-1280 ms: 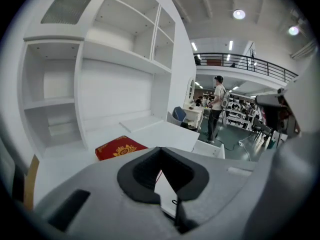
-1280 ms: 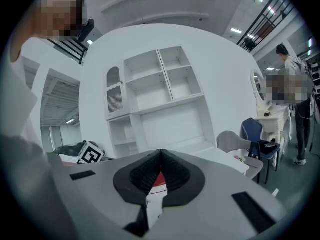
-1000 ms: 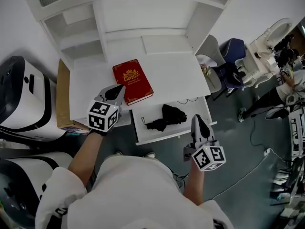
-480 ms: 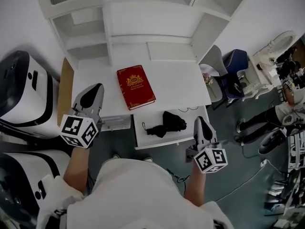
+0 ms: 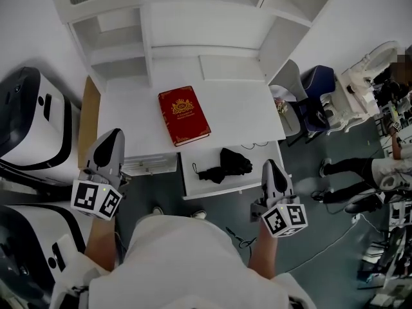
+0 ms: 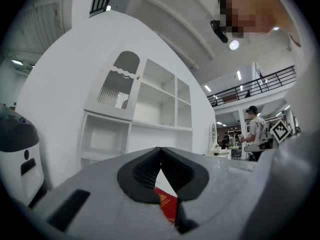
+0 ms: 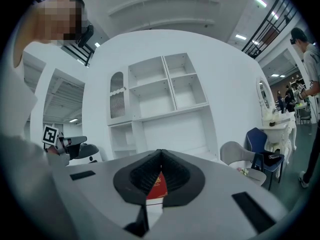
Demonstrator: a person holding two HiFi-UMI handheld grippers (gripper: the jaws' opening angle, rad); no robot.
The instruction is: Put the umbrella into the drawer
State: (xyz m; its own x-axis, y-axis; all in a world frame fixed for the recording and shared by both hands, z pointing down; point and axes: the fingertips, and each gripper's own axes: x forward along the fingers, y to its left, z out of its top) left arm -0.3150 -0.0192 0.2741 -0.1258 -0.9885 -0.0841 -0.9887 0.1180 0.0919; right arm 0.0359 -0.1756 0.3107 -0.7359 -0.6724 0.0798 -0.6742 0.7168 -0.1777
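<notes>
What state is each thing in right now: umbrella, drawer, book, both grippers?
Drawer: pulled open.
Umbrella: folded, lying in the drawer.
Red book: closed, flat on the desk.
Left gripper: shut, empty.
Right gripper: shut, empty.

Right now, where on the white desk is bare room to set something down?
The white desktop is bare right of the red hardcover book and left of it. The open white drawer is crowded: the black folded umbrella fills its middle.
</notes>
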